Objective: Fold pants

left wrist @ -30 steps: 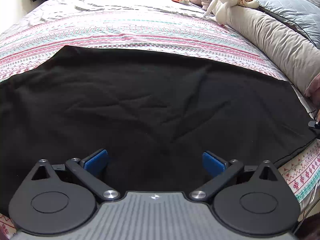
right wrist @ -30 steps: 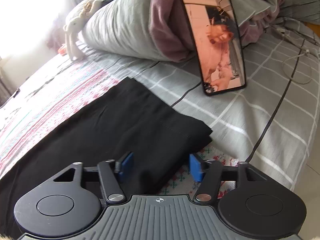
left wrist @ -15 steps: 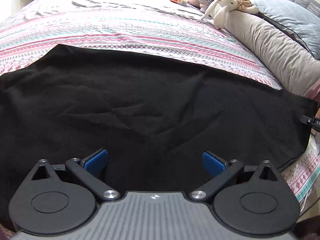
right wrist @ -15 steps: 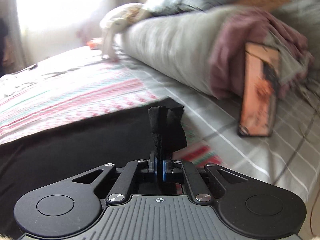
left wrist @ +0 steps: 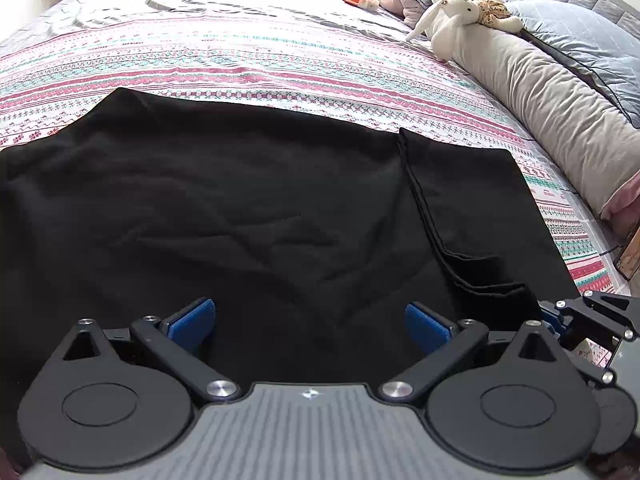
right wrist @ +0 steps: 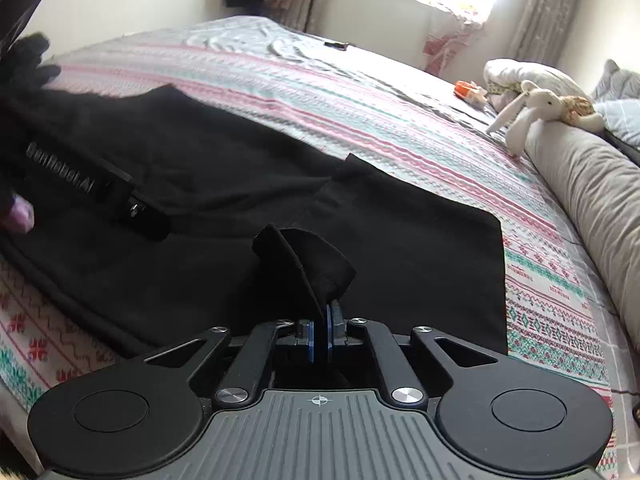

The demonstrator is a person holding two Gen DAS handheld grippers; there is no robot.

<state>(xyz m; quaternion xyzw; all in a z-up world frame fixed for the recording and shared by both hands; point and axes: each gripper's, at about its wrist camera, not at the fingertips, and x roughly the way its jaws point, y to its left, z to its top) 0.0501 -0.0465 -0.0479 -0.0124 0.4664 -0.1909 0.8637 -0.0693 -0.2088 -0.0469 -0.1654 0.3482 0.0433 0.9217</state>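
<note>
Both tongs sat low over the pants (left wrist: 248, 216), black and spread across the striped bedspread (left wrist: 280, 60). Left tongs (left wrist: 310, 320) hung released, blue pads wide apart above the cloth and holding nothing. Right tongs (right wrist: 319, 334) were clenched on a pinch of the pants' hem, the fabric standing up in a small peak between the pads. A second earlier those jaws had stood open at the corner; they had closed on it, then eased very slightly, cloth between them throughout, and carried the corner inward. One end of the pants now lay doubled over, a new fold edge showing in the left view, so the first fold looked under way.

The black cloth swallowed its seams and layers. Waistband and legs could not be told apart.
</note>
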